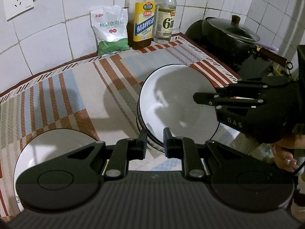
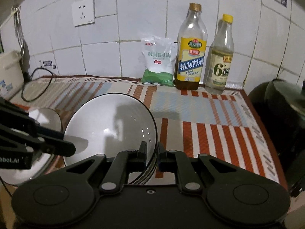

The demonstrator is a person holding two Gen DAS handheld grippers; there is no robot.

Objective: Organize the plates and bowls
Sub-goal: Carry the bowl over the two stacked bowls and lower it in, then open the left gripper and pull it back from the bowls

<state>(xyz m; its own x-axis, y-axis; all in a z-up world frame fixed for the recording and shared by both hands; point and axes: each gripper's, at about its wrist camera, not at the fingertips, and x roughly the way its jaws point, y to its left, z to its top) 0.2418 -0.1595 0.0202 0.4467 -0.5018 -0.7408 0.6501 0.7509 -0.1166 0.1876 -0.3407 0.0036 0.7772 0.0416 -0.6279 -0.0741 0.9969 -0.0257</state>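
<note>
A white bowl with a dark rim and striped outside is held tilted above the striped mat; in the right wrist view its rim passes between my right gripper's fingers, which are shut on it. My left gripper also has its fingers on either side of the bowl's near rim, gripping it. The right gripper shows from the side in the left wrist view. A white plate lies on the mat at the lower left, partly hidden by my left gripper; it also shows in the right wrist view.
A salt bag, an oil bottle and a clear vinegar bottle stand against the tiled wall. A black wok with a glass lid sits right of the mat. A black cable lies at the left.
</note>
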